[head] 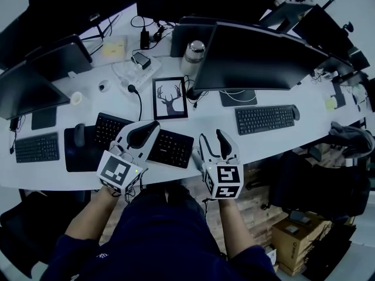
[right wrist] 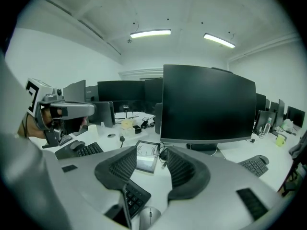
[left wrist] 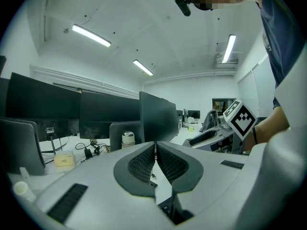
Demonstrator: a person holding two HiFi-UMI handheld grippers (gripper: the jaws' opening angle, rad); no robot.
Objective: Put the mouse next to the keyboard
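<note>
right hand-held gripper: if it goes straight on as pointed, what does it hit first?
Probably the picture frame, seen between its open jaws, or the desk just short of it; depth unclear.

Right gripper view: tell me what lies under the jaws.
Under the right gripper, whose jaws stand apart and empty, a grey mouse lies beside the end of the black keyboard on the white desk. The gripper's body covers part of both.
</note>
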